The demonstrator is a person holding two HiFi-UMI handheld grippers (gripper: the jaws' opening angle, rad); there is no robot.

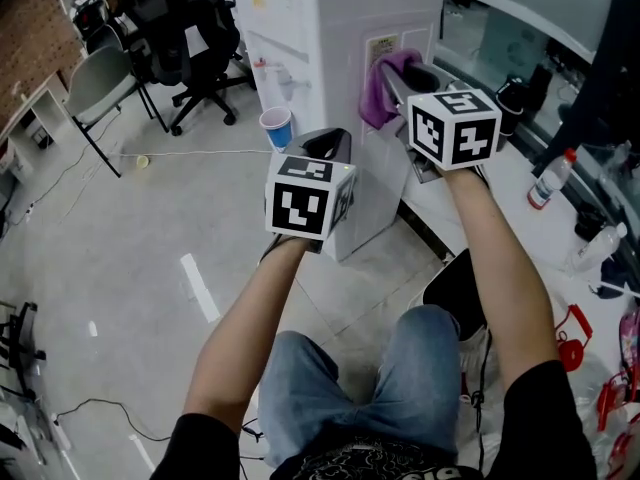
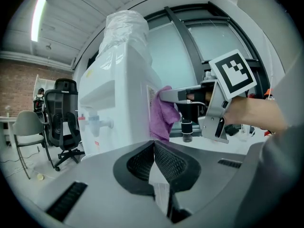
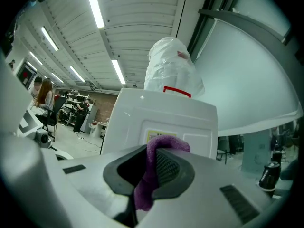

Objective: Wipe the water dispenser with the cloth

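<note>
From your head view, the cube [image 1: 453,126] on the right gripper [image 1: 405,80] hides where its jaws meet the cloth [image 1: 383,93]. The left gripper [image 1: 327,144] shows only a dark tip past its own cube. The dispenser [image 1: 340,38] loses its top at the picture's edge. In the right gripper view, the cloth's tail drops out of sight between the jaws, and the label [image 3: 159,136] is too small to read.

The person is dressed in a black short-sleeved top [image 1: 545,418] with a pale print on the front, and blue denim shorts [image 1: 400,378]. The left gripper [image 2: 153,146] and right gripper [image 3: 153,153] are formed of smooth grey shells, with jaws lined by black ribbed pads [image 2: 170,163]. Each is topped by a white cube [image 1: 305,200] printed with black square markers
</note>
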